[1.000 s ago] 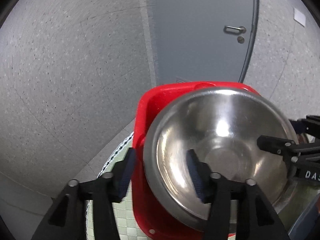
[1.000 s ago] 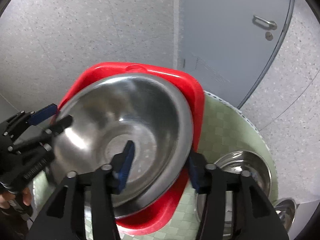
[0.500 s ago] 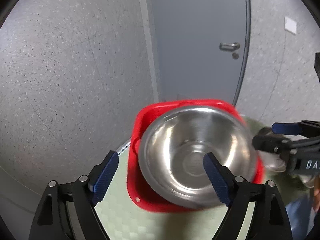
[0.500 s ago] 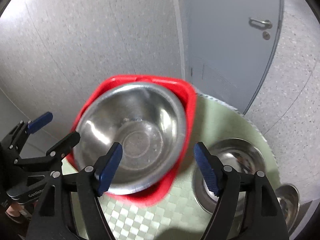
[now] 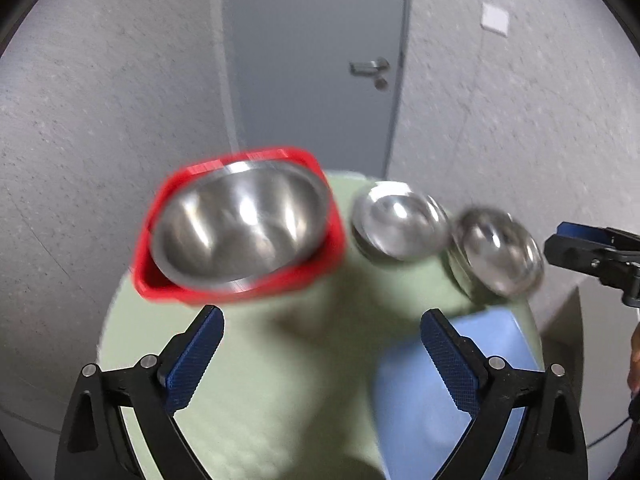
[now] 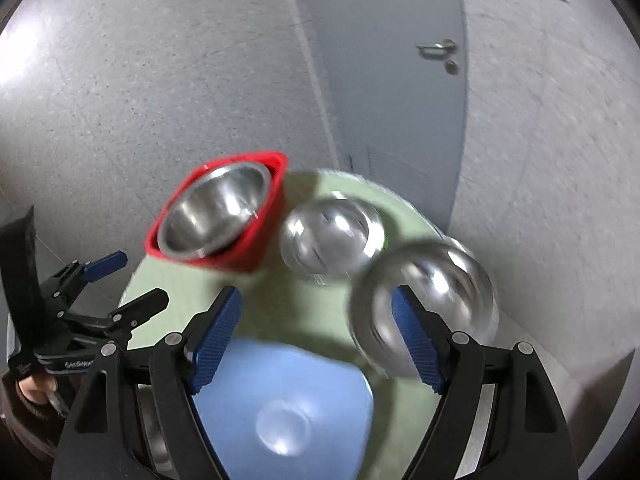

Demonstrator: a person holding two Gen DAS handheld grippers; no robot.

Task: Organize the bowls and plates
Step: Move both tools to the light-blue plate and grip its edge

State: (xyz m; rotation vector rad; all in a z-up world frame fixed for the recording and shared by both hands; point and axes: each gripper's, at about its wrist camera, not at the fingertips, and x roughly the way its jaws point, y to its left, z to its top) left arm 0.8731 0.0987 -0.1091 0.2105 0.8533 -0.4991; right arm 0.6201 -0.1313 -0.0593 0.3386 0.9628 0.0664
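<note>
Both grippers hang above the round green worktop [image 5: 280, 380] with nothing between their blue pads: the left gripper [image 5: 322, 354] has its jaws spread wide and empty, and the right gripper [image 6: 316, 334] is just as wide apart, gripping nothing. At the far left edge of the worktop sits the red basin [image 5: 160, 284], and the big steel bowl [image 5: 240, 228] lies nested inside it, tipped a little toward the near side. Just beside the basin, along the far edge, there's a medium steel bowl [image 5: 400, 226], and next to that, toward the right edge, another steel bowl [image 5: 498, 254]; whether those two touch, the blur won't let me say. In the right wrist view that right-edge bowl [image 6: 436, 292] sits partly behind the gripper's right finger. At the near edge lies a pale blue plate [image 6: 280, 408], a bright glare at its middle. Behind everything, speckled grey walls and a grey door [image 5: 316, 40] with a metal handle.
</note>
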